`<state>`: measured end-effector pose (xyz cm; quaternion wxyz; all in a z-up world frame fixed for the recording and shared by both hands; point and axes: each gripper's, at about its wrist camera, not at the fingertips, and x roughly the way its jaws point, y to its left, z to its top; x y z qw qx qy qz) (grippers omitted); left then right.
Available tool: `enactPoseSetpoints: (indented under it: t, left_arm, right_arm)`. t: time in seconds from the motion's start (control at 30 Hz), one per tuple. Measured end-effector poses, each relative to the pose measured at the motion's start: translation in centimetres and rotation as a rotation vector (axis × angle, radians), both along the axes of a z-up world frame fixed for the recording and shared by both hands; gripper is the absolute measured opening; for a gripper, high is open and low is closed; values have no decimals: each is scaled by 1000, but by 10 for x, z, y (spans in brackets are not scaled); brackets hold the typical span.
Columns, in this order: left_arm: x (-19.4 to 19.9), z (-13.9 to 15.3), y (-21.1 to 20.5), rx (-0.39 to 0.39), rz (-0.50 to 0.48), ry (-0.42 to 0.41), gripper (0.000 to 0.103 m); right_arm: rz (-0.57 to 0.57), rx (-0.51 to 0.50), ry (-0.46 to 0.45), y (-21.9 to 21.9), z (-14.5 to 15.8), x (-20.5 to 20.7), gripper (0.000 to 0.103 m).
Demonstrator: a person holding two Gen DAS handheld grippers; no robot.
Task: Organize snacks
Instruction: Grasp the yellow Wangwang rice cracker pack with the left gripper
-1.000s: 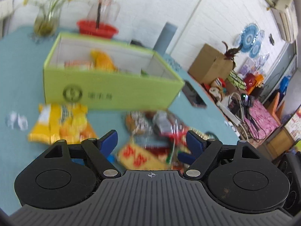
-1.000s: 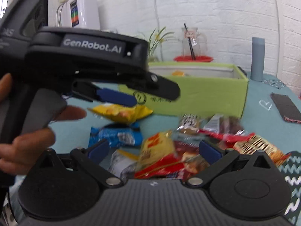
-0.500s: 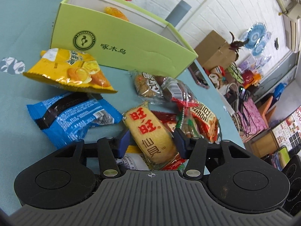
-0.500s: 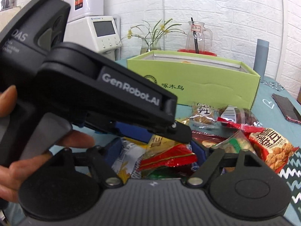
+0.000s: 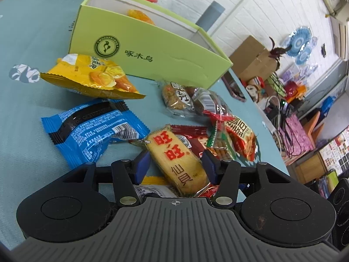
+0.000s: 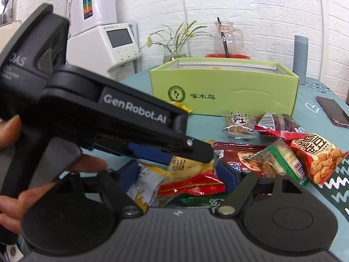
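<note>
The pale yellow rice-cracker packet with red characters [image 5: 176, 159] is being straddled by the left gripper [image 5: 176, 165], whose blue-padded fingers [image 5: 142, 164] are being held close against the packet's two long sides; whether they are actually pressing it cannot be told. The packet is lying on the teal tablecloth-covered table [image 5: 26, 135], in a heap of wrapped snacks in front of the open lime-green cardboard box [image 5: 152, 56], in which an orange packet [image 5: 139, 16] is already being kept. A blue foil biscuit packet [image 5: 91, 128] and a yellow crisp bag [image 5: 91, 76] are lying to the heap's left. The right gripper [image 6: 181, 174] is being held apart over a red-and-yellow crinkled wrapper [image 6: 192, 185], nothing being clamped. A dark phone [image 6: 333, 111] is resting near the table's right edge.
</note>
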<state>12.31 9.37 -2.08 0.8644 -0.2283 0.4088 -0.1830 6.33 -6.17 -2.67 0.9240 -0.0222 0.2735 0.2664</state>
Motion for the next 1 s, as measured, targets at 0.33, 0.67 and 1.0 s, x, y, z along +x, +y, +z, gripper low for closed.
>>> enactPoseSetpoints:
  t: [0.33, 0.67, 1.0]
  left_arm:
    - [10, -12, 4, -36, 8, 34, 27]
    - [13, -11, 8, -43, 2, 36, 28]
    - [21, -10, 7, -48, 5, 46, 31]
  right_arm:
    - [18, 34, 54, 0, -6, 20, 76]
    - [15, 73, 93, -14, -3, 33, 74]
    - [8, 204, 173, -26, -2, 43, 79]
